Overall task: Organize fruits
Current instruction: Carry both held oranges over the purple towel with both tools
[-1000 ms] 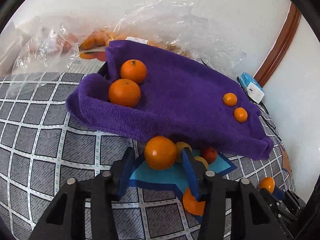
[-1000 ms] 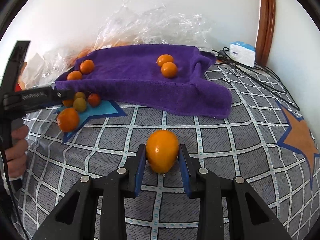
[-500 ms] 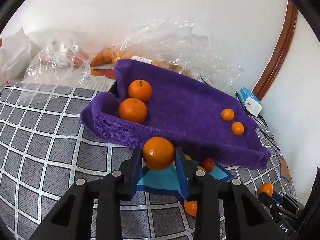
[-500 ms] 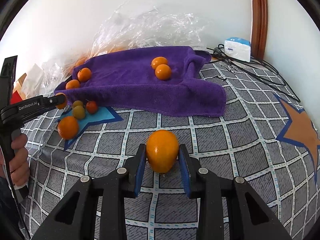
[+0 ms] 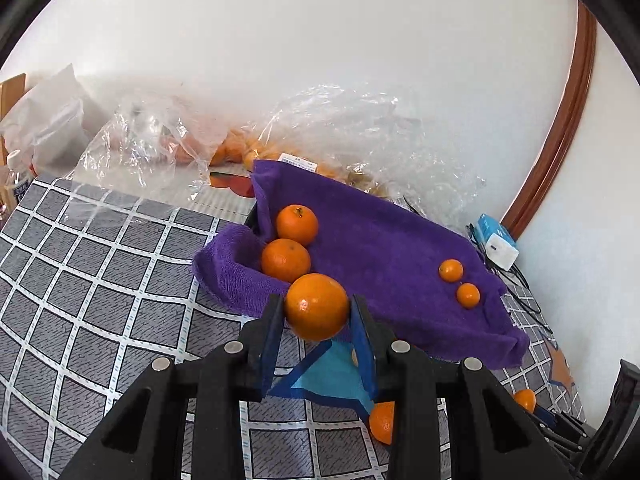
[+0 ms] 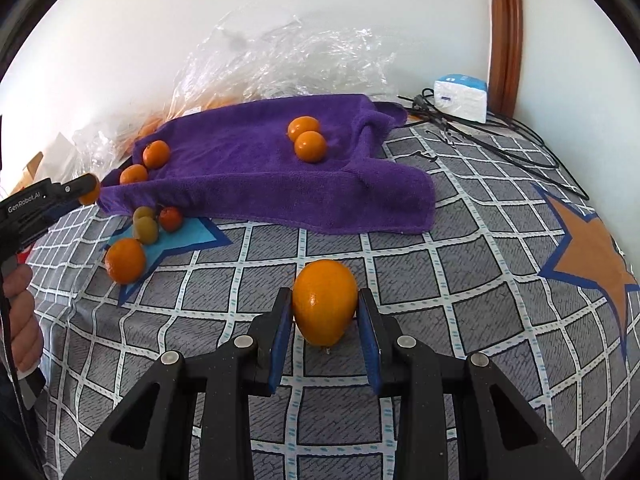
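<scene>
Left wrist, glossy round orange (image 5: 317, 306), fuzzy purple towel (image 5: 384, 248)

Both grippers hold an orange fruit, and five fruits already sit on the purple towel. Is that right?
Not quite. The purple towel carries four fruits, not five: two larger ones near its left edge and two smaller ones further right, as the right wrist view shows. The left gripper and right gripper do each hold an orange fruit.

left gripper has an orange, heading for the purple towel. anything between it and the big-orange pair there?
Nothing visible. The left gripper holds its orange just short of the purple towel. Only the towel's raised front fold lies between it and the two big oranges.
</scene>
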Available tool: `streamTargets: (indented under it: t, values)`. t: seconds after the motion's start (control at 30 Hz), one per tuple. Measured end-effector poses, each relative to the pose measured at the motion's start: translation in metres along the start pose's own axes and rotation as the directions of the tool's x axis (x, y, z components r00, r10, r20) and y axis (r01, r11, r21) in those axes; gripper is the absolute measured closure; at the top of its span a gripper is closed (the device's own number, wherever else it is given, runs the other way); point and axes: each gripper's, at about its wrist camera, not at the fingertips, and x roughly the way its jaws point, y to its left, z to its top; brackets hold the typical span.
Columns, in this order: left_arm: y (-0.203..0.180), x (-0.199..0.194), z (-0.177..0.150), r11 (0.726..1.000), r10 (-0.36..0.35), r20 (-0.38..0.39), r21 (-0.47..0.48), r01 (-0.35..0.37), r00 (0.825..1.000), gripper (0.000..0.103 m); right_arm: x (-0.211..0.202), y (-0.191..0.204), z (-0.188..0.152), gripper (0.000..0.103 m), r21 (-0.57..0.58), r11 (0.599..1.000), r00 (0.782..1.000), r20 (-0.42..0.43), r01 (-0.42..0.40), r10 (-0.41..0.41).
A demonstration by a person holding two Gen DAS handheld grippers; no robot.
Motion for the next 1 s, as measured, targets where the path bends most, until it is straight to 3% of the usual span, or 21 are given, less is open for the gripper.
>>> streamTargets:
  t: [0.2, 0.4, 0.6, 1.0]
  values:
    - [0.002, -0.017, 0.002, 1.000, 0.028, 0.014, 0.012, -0.028, 1.000, 0.071, -0.008, 0.000, 0.005, 0.071, 0.003, 1.000, 1.000, 0.007, 0.022, -0.022]
    - [0.004, -0.044, 0.019, 0.998, 0.047, 0.019, 0.036, -0.048, 0.999, 0.071, -0.032, 0.012, 0.039, 0.071, -0.023, 1.000, 0.996, 0.092, -0.011, 0.013]
    - [0.000, -0.054, 0.044, 0.998, 0.051, 0.041, 0.028, -0.052, 0.998, 0.071, -0.030, 0.027, 0.073, 0.071, -0.034, 0.999, 0.990, 0.141, -0.010, 0.015]
    - [-0.031, -0.006, 0.073, 0.998, 0.035, 0.027, 0.050, -0.037, 0.999, 0.071, -0.002, 0.028, 0.131, 0.071, 0.000, 1.000, 0.984, 0.178, -0.012, 0.012]
